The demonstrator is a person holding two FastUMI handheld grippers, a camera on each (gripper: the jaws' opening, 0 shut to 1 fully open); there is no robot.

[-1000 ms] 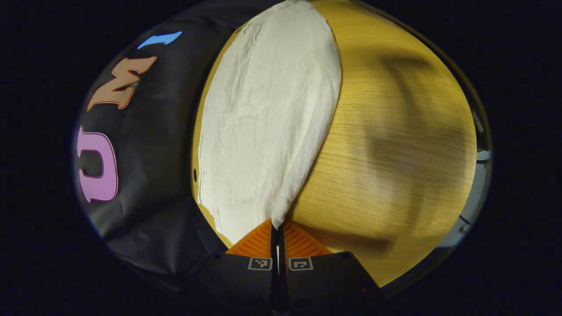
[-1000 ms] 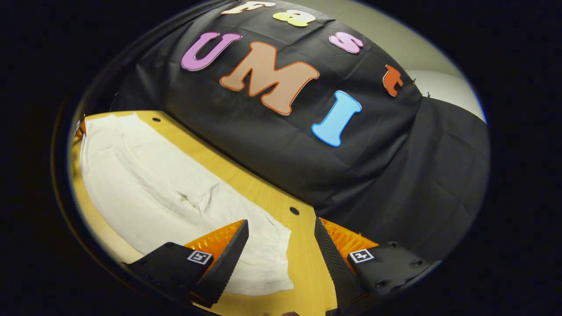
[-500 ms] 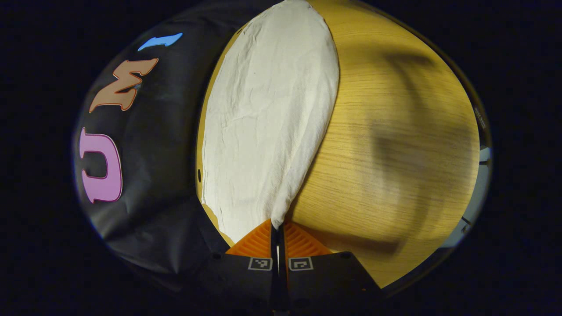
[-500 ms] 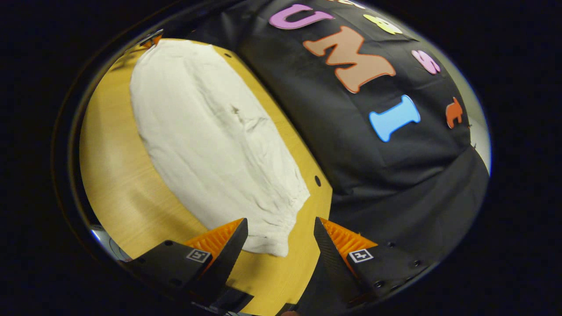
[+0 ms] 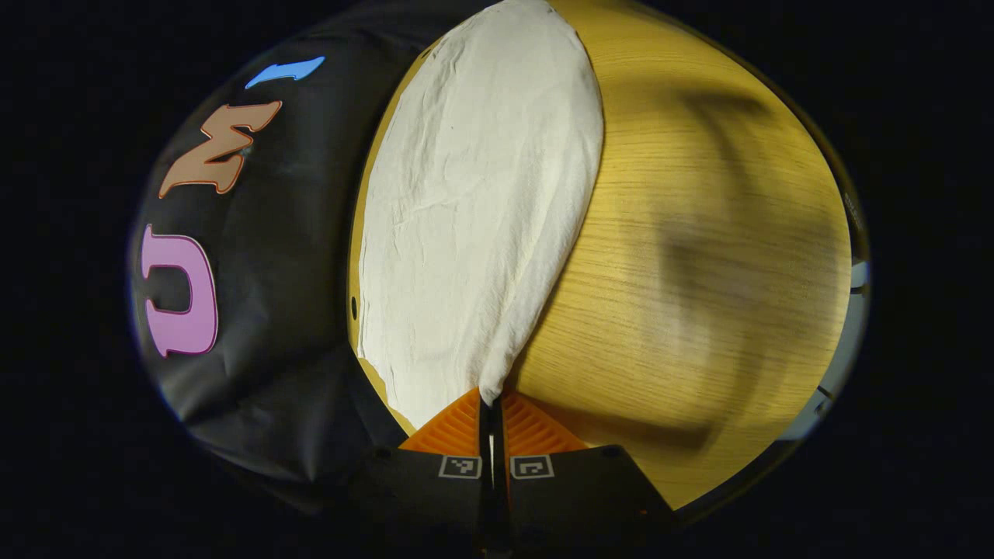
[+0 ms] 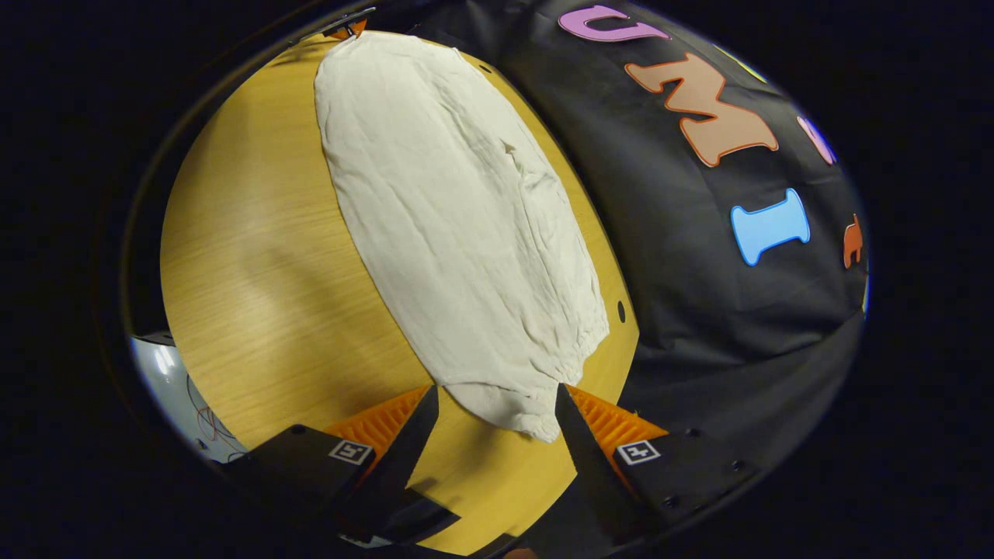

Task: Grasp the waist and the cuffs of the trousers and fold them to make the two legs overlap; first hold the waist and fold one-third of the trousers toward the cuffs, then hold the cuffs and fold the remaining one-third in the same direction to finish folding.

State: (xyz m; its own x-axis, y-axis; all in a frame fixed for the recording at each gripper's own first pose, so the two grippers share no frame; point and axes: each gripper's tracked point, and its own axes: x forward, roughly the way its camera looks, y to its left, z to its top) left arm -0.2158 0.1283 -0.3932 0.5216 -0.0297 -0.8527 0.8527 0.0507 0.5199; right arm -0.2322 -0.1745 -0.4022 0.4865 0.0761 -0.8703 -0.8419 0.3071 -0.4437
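A: What has changed since the earlier frame?

B: In the right gripper view the trousers (image 6: 458,225) are now seen running from the upper middle down to the lower middle of the frame, with their near end brought between the fingers of the right gripper (image 6: 497,404). Those fingers are spread apart, one on either side of that end, and nothing is clamped yet. In the left gripper view little has shifted.

A: And the left gripper (image 5: 491,404)?

B: Its fingers are pressed together on a corner of the cloth at the lower middle of the frame, the trousers lying flat on the wooden table (image 5: 699,233).

A: How is this step best done?

B: The right fingers should probably be lowered over the edge and closed on all layers, so that both ends can be lifted evenly and the legs kept aligned.

A: Any writing on the garment?

B: None can be read; only small square markers are seen on the grippers.
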